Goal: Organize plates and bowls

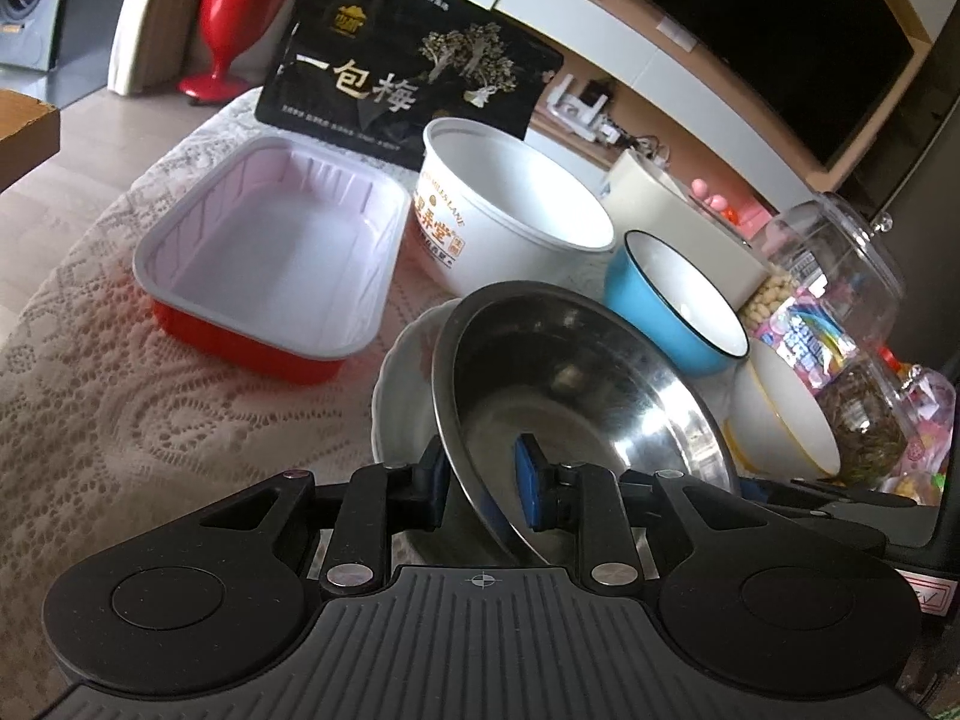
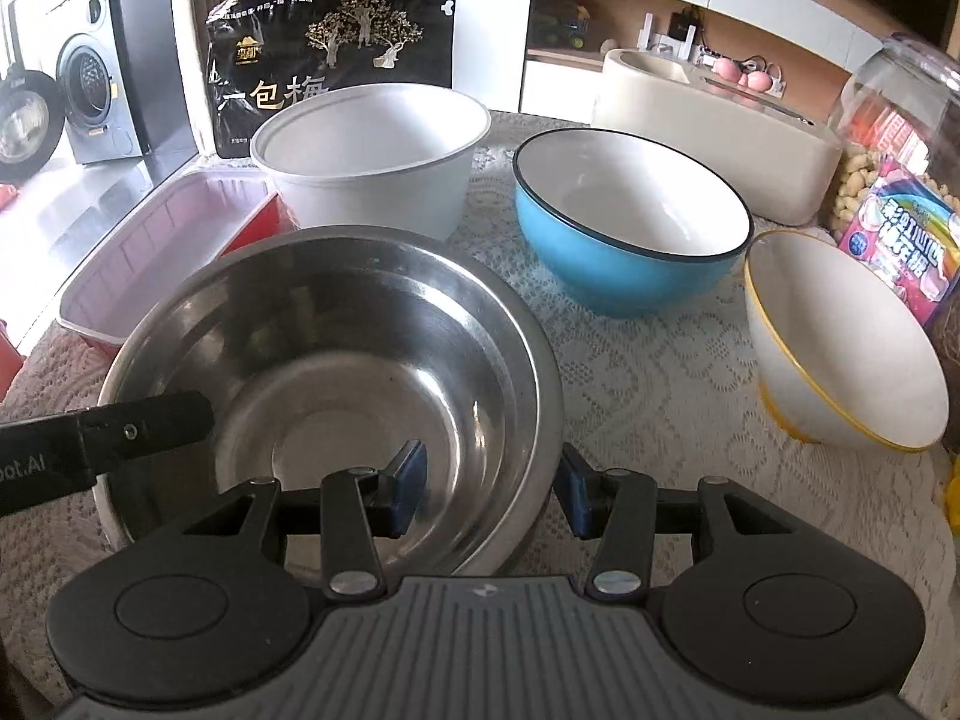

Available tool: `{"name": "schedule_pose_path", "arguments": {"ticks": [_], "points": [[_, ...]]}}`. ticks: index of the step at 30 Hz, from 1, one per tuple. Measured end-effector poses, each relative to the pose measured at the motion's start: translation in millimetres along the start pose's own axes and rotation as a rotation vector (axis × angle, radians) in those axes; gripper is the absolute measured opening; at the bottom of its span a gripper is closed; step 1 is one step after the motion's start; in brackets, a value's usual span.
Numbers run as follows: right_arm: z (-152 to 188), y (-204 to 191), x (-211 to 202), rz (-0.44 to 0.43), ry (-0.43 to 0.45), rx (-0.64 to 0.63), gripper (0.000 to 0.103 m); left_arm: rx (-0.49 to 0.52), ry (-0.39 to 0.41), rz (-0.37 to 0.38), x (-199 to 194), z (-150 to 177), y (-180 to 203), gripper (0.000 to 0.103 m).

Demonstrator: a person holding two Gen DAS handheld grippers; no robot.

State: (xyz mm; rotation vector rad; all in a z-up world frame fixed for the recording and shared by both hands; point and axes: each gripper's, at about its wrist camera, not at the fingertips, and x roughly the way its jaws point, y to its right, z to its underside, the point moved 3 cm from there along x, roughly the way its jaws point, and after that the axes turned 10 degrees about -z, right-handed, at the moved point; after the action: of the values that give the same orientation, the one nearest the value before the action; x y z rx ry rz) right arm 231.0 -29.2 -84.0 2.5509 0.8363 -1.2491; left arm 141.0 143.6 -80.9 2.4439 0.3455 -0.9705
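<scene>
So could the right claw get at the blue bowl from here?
Probably yes. The right claw is open, straddling the steel bowl's rim; the blue bowl sits ahead and to its right, with only bare tablecloth between.

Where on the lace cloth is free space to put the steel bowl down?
Bare lace cloth shows between the steel bowl, blue bowl and yellow-rimmed bowl. More lies in front of the red tray. At the back, around the white tub, it is crowded.

Your left gripper (image 1: 483,480) has its jaws closed on a rim, tilted; your right gripper (image 2: 489,489) straddles a rim, jaws apart.
</scene>
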Motion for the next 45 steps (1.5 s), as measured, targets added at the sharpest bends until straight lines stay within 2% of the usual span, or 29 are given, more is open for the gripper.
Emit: {"name": "schedule_pose_path", "arguments": {"ticks": [7, 15, 22, 27, 29, 31, 34, 37, 43, 45], "points": [[-0.3, 8.9, -9.4, -0.045, 0.024, 0.02, 0.047, 0.003, 0.035, -0.016, -11.4, -2.0, -1.3, 0.026], [3.1, 18.6, -18.7, -0.079, 0.053, 0.063, 0.047, -0.023, 0.036, 0.005, -18.1, -3.9, -6.1, 0.026], [8.2, 27.9, -20.8, -0.095, 0.072, 0.094, 0.047, -0.005, 0.034, -0.068, -15.8, -2.8, -3.2, 0.026], [7.3, 32.5, -24.3, -0.109, 0.118, 0.112, 0.048, 0.046, 0.133, -0.068, -44.9, -8.8, 4.6, 0.026], [4.0, 33.9, -25.1, -0.106, 0.137, 0.119, 0.05, 0.075, 0.18, -0.102, -56.6, -12.5, 5.1, 0.026], [-0.1, 36.2, -23.2, -0.111, 0.132, 0.142, 0.052, 0.085, 0.195, -0.125, -59.4, -16.7, 3.8, 0.026], [-2.7, 37.8, -17.9, -0.119, 0.11, 0.173, 0.052, 0.054, 0.145, -0.105, -49.5, -18.7, -3.6, 0.026], [1.0, 33.5, -8.6, -0.139, 0.063, 0.169, 0.052, 0.06, 0.105, -0.14, -37.8, -14.4, -7.6, 0.026], [9.0, 29.1, 6.8, -0.159, -0.004, 0.186, 0.052, 0.016, 0.106, -0.137, -29.4, -16.1, -16.7, 0.026], [9.1, 29.3, 9.3, -0.167, -0.012, 0.2, 0.052, -0.002, 0.076, -0.155, -24.1, -16.0, -21.7, 0.026]]}}
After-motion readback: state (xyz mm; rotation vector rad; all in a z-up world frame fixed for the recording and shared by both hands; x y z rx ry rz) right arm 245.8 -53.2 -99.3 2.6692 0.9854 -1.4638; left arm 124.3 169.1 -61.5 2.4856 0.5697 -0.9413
